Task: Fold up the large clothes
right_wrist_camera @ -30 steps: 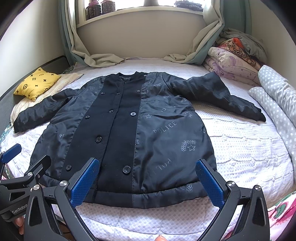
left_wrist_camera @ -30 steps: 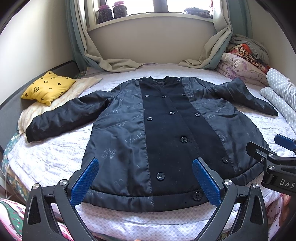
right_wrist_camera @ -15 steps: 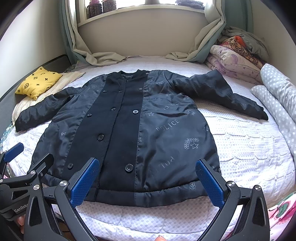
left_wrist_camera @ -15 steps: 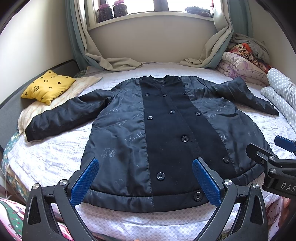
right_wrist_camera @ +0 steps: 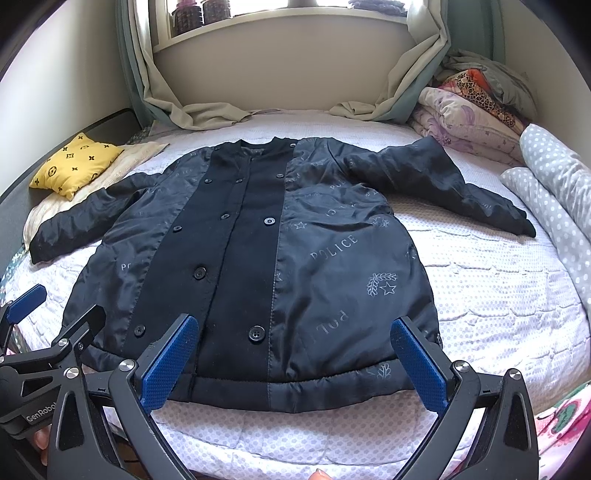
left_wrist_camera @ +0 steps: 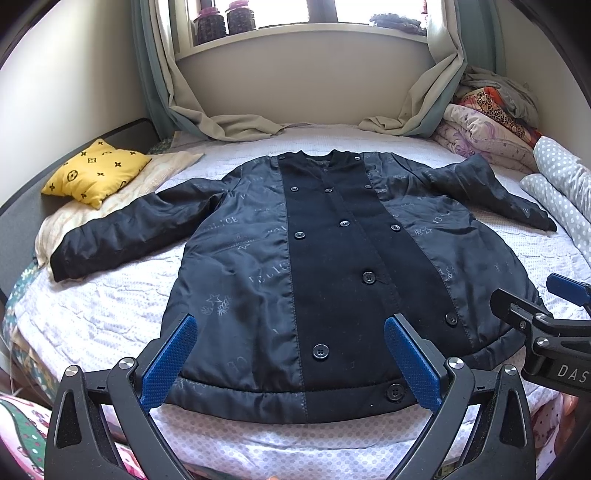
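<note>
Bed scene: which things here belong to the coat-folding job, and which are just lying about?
Job:
dark buttoned coat, spread flat
left gripper, open
right gripper, open
bed it lies on

Lying about:
yellow pillow
folded quilts
polka-dot bedding
curtains
jars on windowsill

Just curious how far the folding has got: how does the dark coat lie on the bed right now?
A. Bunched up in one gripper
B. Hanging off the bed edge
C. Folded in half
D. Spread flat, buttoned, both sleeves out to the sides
D: the coat lies flat and buttoned on the bed, sleeves spread, no gripper touching it.
</note>
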A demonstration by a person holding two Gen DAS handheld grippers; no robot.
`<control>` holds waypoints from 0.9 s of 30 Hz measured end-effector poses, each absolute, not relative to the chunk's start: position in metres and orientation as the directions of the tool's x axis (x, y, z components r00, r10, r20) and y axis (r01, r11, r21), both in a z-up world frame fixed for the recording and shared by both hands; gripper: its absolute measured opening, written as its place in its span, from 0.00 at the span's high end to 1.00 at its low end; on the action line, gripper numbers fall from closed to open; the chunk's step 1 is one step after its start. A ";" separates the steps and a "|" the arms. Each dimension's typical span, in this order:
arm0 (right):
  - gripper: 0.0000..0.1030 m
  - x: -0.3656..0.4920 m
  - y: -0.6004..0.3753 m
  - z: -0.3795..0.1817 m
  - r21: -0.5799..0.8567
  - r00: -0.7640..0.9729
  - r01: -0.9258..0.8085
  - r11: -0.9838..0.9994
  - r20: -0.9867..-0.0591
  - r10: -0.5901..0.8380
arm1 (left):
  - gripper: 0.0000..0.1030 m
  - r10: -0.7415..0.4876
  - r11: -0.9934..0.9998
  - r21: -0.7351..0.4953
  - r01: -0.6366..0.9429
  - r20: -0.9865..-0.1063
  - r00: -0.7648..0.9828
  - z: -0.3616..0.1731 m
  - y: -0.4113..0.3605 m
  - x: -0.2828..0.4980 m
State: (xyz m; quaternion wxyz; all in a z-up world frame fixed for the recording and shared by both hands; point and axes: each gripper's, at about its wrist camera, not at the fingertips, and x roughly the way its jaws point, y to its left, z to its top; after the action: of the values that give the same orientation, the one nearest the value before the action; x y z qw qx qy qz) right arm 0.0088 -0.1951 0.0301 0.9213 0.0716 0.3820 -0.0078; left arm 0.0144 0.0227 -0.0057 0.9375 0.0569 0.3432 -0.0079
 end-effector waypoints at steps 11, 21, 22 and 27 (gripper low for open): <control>0.00 0.009 -0.195 0.027 0.125 0.704 0.070 0.990 -0.709 0.040 | 0.00 0.027 0.993 0.105 0.054 -0.643 0.766 -0.005 0.021 0.013; 0.00 0.010 -0.198 0.023 0.121 0.699 0.076 0.990 -0.715 0.034 | 0.00 0.035 0.994 0.102 0.042 -0.651 0.758 -0.005 0.024 0.015; 0.00 0.011 -0.198 0.023 0.122 0.698 0.076 0.990 -0.715 0.034 | 0.00 0.037 0.994 0.101 0.039 -0.652 0.757 -0.005 0.025 0.016; 0.00 0.011 -0.199 0.022 0.116 0.696 0.073 0.991 -0.717 0.033 | 0.00 0.014 0.998 0.061 0.035 -0.663 0.749 -0.003 0.035 0.020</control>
State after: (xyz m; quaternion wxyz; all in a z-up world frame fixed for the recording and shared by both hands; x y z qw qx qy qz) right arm 0.0112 -0.1990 0.0216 0.9185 0.0676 0.3895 -0.0110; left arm 0.0195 0.0354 -0.0035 0.9345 0.0347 0.3543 -0.0054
